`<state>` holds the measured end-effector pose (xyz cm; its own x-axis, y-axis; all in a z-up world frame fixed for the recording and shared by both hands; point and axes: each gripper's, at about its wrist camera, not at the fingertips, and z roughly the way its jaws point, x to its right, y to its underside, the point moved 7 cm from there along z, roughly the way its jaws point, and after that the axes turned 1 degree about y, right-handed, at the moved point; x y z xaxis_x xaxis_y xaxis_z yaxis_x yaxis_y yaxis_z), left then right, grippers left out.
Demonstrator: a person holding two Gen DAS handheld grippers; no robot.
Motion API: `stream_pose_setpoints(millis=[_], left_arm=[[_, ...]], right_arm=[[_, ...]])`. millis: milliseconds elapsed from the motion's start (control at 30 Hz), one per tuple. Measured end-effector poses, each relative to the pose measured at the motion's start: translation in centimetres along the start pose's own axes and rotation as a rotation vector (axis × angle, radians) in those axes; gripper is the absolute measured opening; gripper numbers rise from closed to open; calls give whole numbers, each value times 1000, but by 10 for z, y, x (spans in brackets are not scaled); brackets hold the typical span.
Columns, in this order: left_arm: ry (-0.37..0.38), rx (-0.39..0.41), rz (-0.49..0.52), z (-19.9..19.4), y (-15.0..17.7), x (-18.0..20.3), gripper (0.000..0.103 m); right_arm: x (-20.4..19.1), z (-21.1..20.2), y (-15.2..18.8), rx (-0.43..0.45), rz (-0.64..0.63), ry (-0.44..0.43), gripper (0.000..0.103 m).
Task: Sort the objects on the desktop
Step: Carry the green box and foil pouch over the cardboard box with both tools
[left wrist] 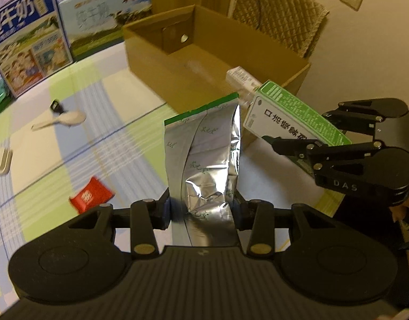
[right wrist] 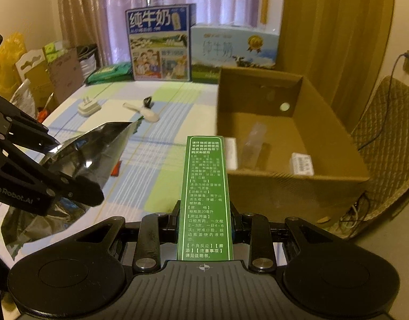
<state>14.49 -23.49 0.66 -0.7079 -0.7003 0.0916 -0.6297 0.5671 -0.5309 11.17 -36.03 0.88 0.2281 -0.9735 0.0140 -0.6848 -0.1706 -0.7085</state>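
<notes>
Currently clamped in the left gripper (left wrist: 203,208), low centre of the left wrist view: a silver foil pouch (left wrist: 204,157) with a green top strip, standing upright between the closed-in fingers and held off the table. Clamped likewise in the right gripper (right wrist: 204,221), low centre of the right wrist view: a long green medicine box (right wrist: 205,197) printed with white text, pointing straight ahead toward the near wall of the open cardboard box (right wrist: 290,186). Seen from the left wrist view, same green box at right of frame, tilted, white end face turned toward the camera, close beside the pouch's upper right edge; touching or not, cannot tell. Behind both, upper centre of that view, the cardboard box, open-topped, with a small white carton (left wrist: 240,76) inside near its right end. From the right wrist view, inside the box at right of frame: a white carton (right wrist: 302,164) against the near right corner and a clear, blurred item beside it, too smeared to name. On the checked tablecloth (left wrist: 79,144), left half of the left wrist view: a red packet (left wrist: 91,196) lowest, a white handheld item (left wrist: 63,120) above it, a white plug adapter (left wrist: 0,160) at the far left edge. Along the top left: two milk cartons (left wrist: 25,48), blue and pale blue.
</notes>
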Motion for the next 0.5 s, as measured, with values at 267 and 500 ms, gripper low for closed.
stream_pose_setpoints(millis=[267,500], left_arm=[[25,28,3,3,-38,18,37],[26,41,-3,7,-68,31,37]], right_arm=[[33,-10,-17,29,11,42,28],[62,-13,-36,58,28,54,28]])
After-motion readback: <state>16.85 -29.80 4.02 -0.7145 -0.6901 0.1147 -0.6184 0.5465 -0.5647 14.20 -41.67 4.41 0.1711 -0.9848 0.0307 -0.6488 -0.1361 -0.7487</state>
